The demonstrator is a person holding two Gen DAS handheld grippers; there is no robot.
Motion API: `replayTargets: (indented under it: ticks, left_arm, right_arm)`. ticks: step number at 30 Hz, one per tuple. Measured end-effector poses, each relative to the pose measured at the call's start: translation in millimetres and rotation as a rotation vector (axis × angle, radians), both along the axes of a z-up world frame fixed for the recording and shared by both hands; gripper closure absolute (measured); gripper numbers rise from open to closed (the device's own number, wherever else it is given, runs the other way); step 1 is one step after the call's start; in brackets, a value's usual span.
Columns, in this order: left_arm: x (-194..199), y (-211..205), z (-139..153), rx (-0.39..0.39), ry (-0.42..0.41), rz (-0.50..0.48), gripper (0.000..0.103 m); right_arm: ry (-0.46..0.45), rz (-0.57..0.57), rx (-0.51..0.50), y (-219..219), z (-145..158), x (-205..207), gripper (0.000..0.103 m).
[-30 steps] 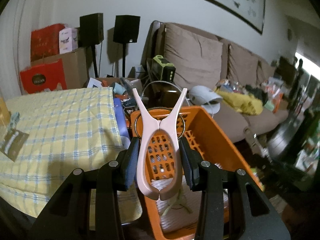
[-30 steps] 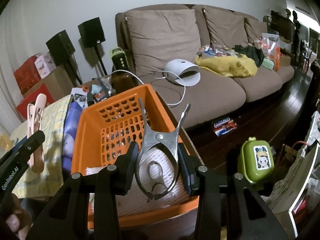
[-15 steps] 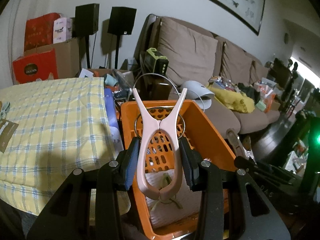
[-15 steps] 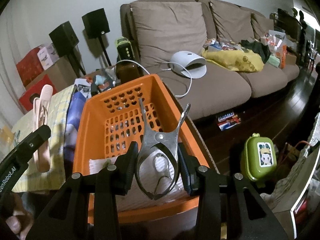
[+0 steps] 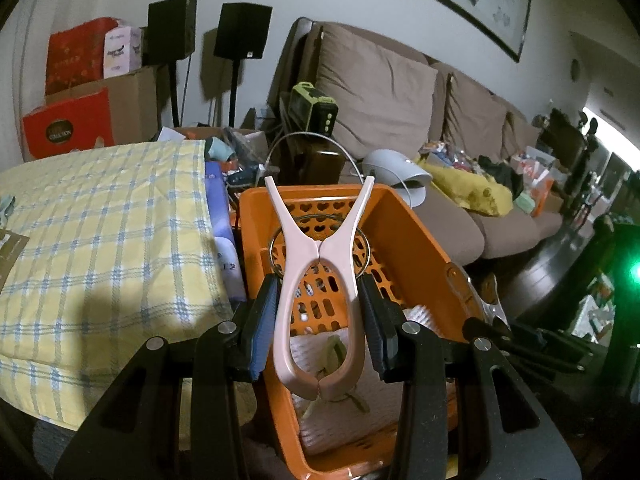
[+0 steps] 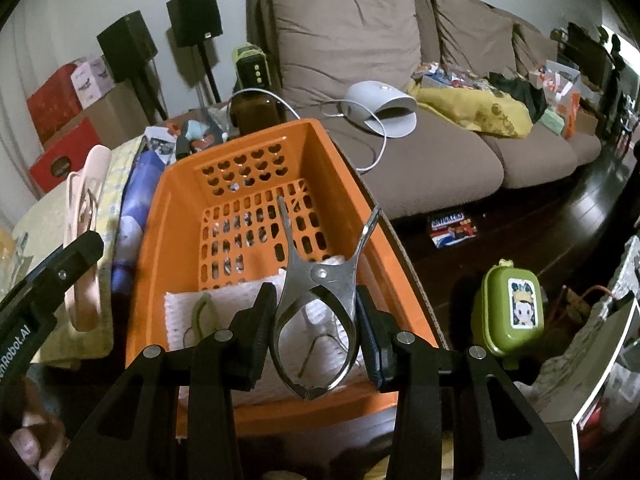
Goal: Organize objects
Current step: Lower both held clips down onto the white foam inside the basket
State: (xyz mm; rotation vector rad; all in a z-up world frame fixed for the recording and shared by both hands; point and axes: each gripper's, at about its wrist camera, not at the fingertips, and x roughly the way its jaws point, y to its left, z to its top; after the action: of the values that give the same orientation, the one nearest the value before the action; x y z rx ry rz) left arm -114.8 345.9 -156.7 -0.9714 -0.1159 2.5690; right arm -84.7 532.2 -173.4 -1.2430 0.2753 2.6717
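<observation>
While both clips hang over the orange basket [image 6: 340,168], neither is inside it: the pink plastic clothespin [image 5: 318,292] is pinched by its handle loops in the left claw [image 5: 318,312], prongs pointing up and away, and the metal spring clip [image 6: 316,308] is pinched the same way in the right claw [image 6: 316,320], its two thin arms splayed upward. Both claws sit narrow, pads pressing on the clip sides. Basket has slotted floor and heart-shaped cutouts in the far wall; a white textured cloth [image 6: 224,304] with a pale green loop on it lies at the near end of the basket floor. Left of the basket: a blue-purple package [image 5: 218,208] standing against its side, then a yellow checked cloth [image 5: 104,224] covering the desk. In the right wrist view the left claw with the pink clothespin shows at the left edge, beside the basket. Behind: brown sofa [image 6: 420,148] with a white dome-shaped device [image 6: 380,104] and cable, two black speakers [image 6: 194,16] on stands, red boxes. Green lunchbox-like case [image 6: 512,308] sits on the dark floor right of the basket.
</observation>
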Motion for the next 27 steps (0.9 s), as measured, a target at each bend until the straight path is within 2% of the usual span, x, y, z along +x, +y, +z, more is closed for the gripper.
replayTargets:
  ticks: [19,27]
  left_arm:
    - [1.4,1.8,-4.6,-0.006,-0.026,-0.003,0.066]
    - [2.3,2.3,-8.4,-0.014,-0.038,-0.010,0.066]
  right_arm:
    - [-0.084,0.017,-0.022,-0.6,-13.9,-5.4,0.064]
    - [-0.073,0.009,-0.025,0.7,-12.0,-4.4,0.064]
